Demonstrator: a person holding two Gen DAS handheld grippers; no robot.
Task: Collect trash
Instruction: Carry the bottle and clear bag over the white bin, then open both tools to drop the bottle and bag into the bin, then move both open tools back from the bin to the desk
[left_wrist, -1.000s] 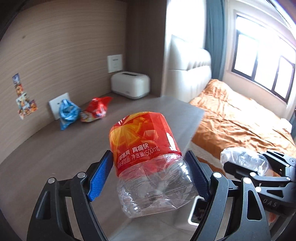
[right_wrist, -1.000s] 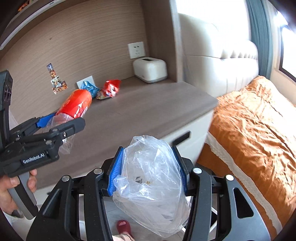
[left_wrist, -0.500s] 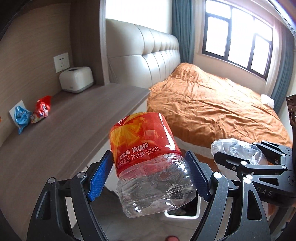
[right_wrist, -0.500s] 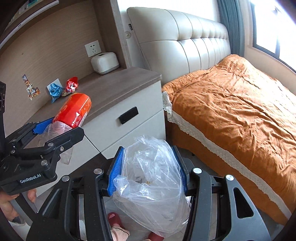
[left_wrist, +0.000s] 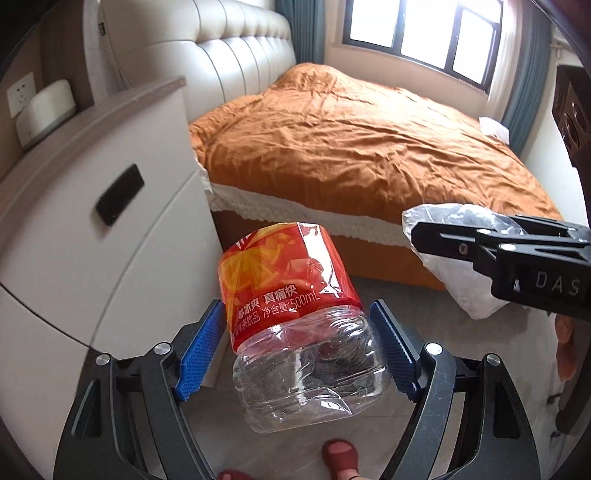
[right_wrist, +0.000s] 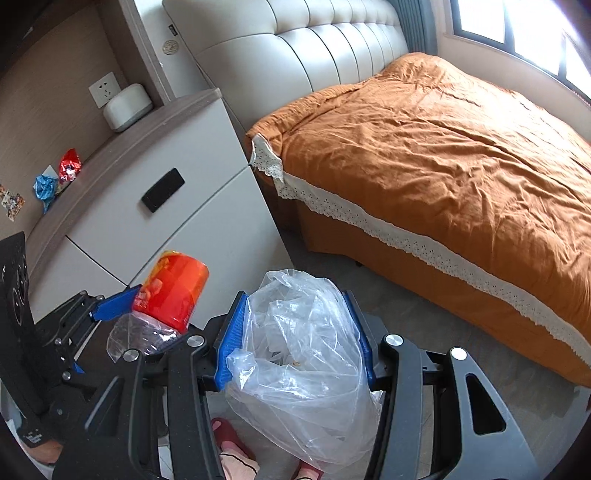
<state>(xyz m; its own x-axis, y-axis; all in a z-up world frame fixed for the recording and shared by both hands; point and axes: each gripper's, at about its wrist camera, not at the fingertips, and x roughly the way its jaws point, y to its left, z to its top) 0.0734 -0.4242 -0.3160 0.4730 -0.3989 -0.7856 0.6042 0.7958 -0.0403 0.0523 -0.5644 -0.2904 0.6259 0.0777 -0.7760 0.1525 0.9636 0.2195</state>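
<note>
My left gripper (left_wrist: 299, 343) is shut on a clear plastic bottle (left_wrist: 295, 317) with a red and orange label, held above the floor beside the bedside cabinet; the bottle also shows in the right wrist view (right_wrist: 166, 299). My right gripper (right_wrist: 295, 332) is shut on a crumpled clear plastic bag (right_wrist: 303, 362), which also shows at the right of the left wrist view (left_wrist: 454, 258). A red wrapper (right_wrist: 69, 166) and a blue wrapper (right_wrist: 45, 188) lie on the cabinet top by the wall.
A white cabinet (right_wrist: 177, 229) with a black drawer handle stands to the left. A bed with an orange cover (right_wrist: 443, 147) fills the right. A white box (right_wrist: 127, 107) sits at the cabinet's back. Feet in red slippers (left_wrist: 341, 456) are on the floor below.
Both grippers have swung away from the cabinet top and lowered toward the floor between cabinet and bed. Each still holds its item.
</note>
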